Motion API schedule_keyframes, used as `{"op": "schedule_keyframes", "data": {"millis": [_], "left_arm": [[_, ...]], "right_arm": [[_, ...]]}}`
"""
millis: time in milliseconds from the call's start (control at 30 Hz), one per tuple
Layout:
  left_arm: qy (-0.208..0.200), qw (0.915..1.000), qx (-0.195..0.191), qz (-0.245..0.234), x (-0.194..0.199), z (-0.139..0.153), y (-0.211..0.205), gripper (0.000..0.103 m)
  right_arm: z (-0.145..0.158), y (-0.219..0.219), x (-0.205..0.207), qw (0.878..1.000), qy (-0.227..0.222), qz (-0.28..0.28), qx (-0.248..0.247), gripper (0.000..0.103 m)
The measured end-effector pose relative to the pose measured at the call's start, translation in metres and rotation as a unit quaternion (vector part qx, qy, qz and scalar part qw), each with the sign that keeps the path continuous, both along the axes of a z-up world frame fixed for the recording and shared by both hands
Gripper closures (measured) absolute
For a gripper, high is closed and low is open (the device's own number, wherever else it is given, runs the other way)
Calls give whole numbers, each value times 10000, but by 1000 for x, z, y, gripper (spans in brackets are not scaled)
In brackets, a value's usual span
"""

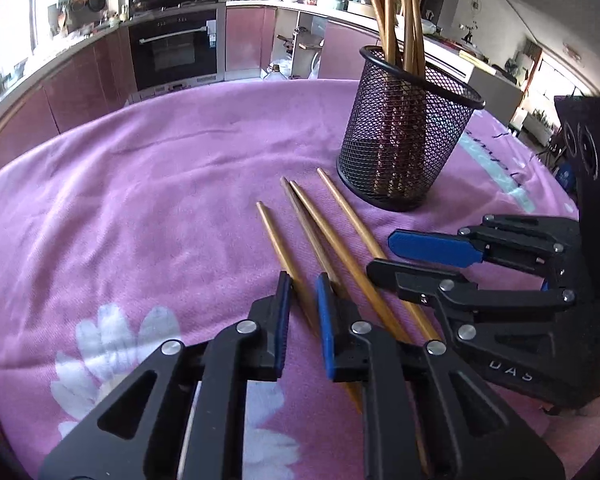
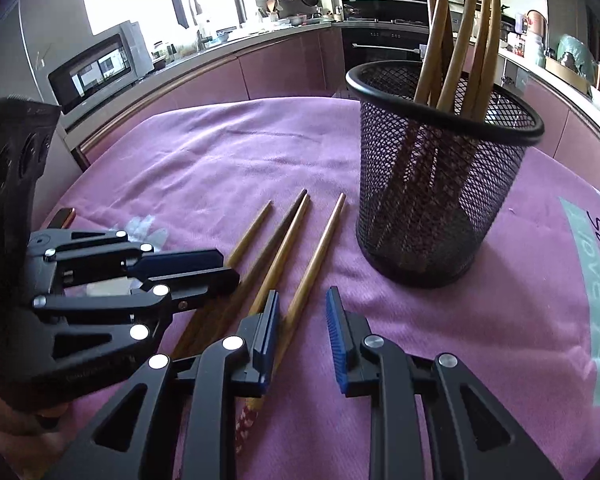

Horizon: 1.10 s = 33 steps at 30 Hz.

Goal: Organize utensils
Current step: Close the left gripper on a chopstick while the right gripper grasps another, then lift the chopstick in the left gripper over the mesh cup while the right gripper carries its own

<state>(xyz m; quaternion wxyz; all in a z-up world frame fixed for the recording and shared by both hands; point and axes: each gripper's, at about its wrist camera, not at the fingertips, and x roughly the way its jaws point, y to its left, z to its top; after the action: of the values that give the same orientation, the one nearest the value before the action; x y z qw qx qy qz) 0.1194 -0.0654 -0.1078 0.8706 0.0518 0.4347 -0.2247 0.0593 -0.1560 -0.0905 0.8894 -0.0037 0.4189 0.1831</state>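
Note:
Several wooden chopsticks [image 1: 332, 240] lie side by side on the pink cloth, tips pointing at a black mesh holder [image 1: 404, 132] that has more chopsticks standing in it. My left gripper [image 1: 302, 288] is open, low over the leftmost chopstick [image 1: 274, 236], its pads either side of it. My right gripper [image 2: 302, 308] is open, its pads either side of the rightmost chopstick [image 2: 320, 248]. The holder [image 2: 440, 168] stands just ahead of it. Each gripper shows in the other's view: the right one [image 1: 416, 256], the left one [image 2: 220, 268].
The pink cloth [image 1: 160, 184] with a white flower print covers the table. Kitchen cabinets, an oven [image 1: 176, 48] and a microwave [image 2: 100, 68] stand beyond the table edge.

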Motion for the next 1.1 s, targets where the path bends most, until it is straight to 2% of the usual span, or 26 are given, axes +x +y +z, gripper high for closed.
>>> {"op": "schedule_keyframes", "data": {"millis": [200,400,767,1100], "left_arm": [[20,10000,-5,84,5,1,-1,89],[0,9996,-17,276,5,0,-1,93],[82,9985,-239,484,-2,3,7,96],[-97,9978,-460,466,-14,23,15,96]], "right_arm": [[0,-4,2,9999,38,-127,84,92],[0,-16,3,9990,156,-170,382,98],[11,-24,-9,9962,132,24,863,98],[31,-24,-25,9936,-145,245,1093,98]]}}
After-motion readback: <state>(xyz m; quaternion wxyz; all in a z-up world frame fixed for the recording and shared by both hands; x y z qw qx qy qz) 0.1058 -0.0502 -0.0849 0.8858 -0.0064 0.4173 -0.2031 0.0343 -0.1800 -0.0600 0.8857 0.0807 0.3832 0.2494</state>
